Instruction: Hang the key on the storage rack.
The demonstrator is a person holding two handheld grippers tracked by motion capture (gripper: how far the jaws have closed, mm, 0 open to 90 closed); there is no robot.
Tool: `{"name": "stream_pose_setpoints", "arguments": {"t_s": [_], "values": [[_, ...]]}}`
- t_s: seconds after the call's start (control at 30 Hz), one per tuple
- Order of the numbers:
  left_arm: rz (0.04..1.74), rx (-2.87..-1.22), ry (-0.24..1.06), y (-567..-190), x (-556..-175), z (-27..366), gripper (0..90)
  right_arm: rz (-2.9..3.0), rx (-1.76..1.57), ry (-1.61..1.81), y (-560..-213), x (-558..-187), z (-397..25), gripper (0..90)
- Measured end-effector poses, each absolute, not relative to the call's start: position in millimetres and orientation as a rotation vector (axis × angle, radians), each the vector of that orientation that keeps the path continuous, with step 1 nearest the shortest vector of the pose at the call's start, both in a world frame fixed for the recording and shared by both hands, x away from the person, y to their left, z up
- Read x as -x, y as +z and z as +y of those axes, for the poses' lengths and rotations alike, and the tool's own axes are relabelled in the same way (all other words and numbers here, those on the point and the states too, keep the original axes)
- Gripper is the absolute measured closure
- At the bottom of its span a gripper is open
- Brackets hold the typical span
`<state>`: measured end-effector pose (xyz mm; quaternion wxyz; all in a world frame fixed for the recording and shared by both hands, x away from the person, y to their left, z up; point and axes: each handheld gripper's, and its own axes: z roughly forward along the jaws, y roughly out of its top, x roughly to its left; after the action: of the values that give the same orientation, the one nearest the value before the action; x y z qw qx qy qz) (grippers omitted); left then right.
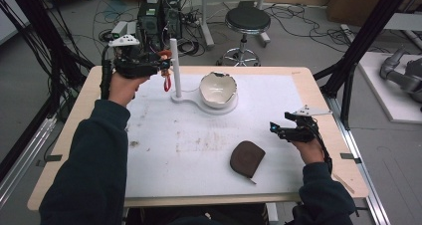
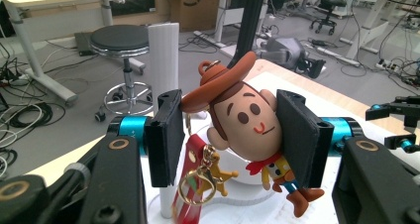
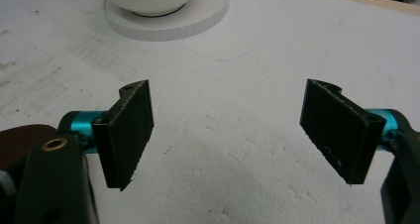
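A cowboy doll keychain [image 2: 245,120] with a brown hat, a red strap [image 2: 190,194] and a gold star charm [image 2: 221,177] sits between the pads of my left gripper [image 2: 233,135], which is shut on it. In the high view that gripper [image 1: 161,64] holds the keychain [image 1: 167,78] in the air at the back left, right beside a white upright post [image 1: 175,60]. My right gripper [image 1: 276,129] hovers low over the mat's right side, open, with nothing between its pads [image 3: 131,130].
A white bowl [image 1: 218,89] rests on the post's round base [image 1: 186,99]. A brown pouch [image 1: 247,158] lies front-right on the white mat [image 1: 199,140], just left of my right gripper. Behind the table stand a stool [image 1: 247,21] and cabled equipment.
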<state>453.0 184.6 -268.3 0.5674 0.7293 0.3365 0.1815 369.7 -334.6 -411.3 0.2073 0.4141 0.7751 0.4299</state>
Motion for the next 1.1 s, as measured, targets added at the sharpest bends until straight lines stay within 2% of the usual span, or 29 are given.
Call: {"name": "stream_pose_setpoints", "arguments": {"t_s": [0.27, 0.6, 1.03, 1.1], "values": [[0.814, -1.716, 0.423, -270, -460, 179, 45.9, 2.156, -1.15, 1.199, -411, -370, -335, 21.1], [0.906, -1.65, 0.414, -282, -468, 190, 45.8, 2.16, -1.153, 1.203, -411, -369, -336, 21.1], [1.0, -1.648, 0.447, -337, -451, 207, 45.9, 2.165, -1.153, 1.197, -412, -370, -335, 21.1], [0.998, -1.638, 0.448, -347, -444, 209, 48.7, 2.166, -1.15, 1.192, -412, -369, -334, 21.1]]}}
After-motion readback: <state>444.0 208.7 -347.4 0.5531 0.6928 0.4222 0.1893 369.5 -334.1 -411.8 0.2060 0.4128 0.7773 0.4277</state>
